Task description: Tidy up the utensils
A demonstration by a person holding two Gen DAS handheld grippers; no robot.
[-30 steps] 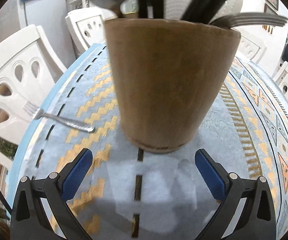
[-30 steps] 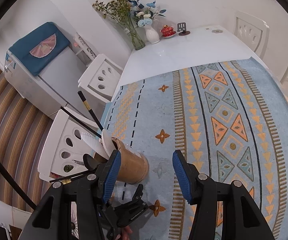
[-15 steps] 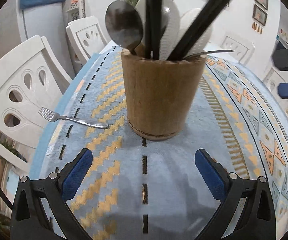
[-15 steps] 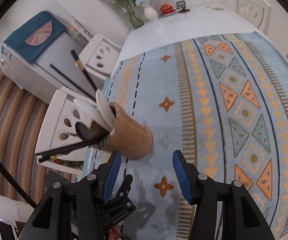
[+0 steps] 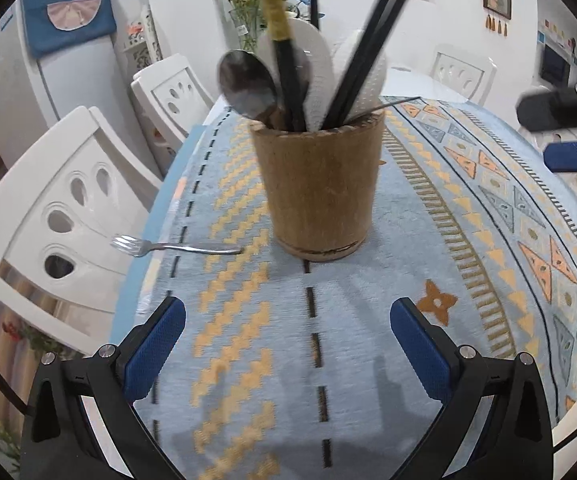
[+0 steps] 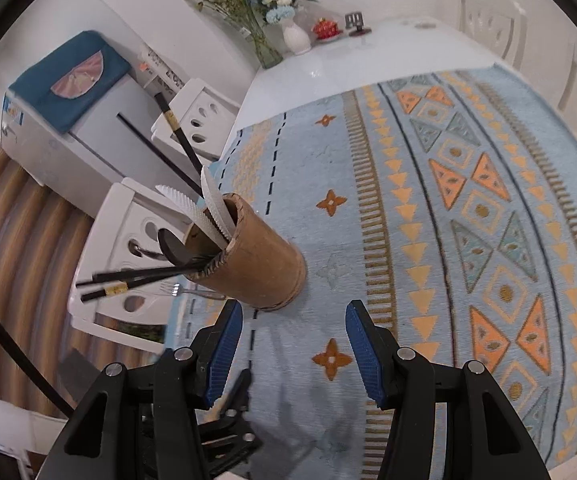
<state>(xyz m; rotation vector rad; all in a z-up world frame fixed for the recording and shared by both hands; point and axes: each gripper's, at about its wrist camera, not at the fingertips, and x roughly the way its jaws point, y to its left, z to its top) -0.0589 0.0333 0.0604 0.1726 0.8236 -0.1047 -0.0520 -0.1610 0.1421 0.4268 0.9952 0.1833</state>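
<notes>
Both hand-held grippers empty, jaws apart: left hand-held gripper (image 5: 287, 344) wide, right hand-held gripper (image 6: 294, 350) roughly half spread. Nothing held between either pair.

Wooden holder (image 5: 317, 188) is stood upright on the patterned cloth (image 5: 468, 216), near the left edge of the desk (image 6: 328, 68). It is loaded with black chopsticks (image 5: 278, 40), a dark spoon (image 5: 247, 84), and white ribbed utensils (image 6: 216, 208). One loose fork (image 5: 176, 245) is left lying flat just left of the holder, tines pointed at the desk edge and seemingly past the cloth border.

Risks:
- Fork is thin and flat on soft cloth; pads may slide over the handle or pinch cloth with it.
- A nudge on the handle could push the tines further out and the fork off the desk toward the white chair (image 5: 60, 208).
- Chopsticks are splayed out wide and high; a hand-held gripper brought in from above could snag them and tip the holder.
- Holder is top-heavy and near the edge; a side bump is likely to topple it.

Room: right side of the cloth is open and free for moving. Left side is tight, with desk edge, chairs and holder crowded together. Low approach along the fork handle is judged safest.
</notes>
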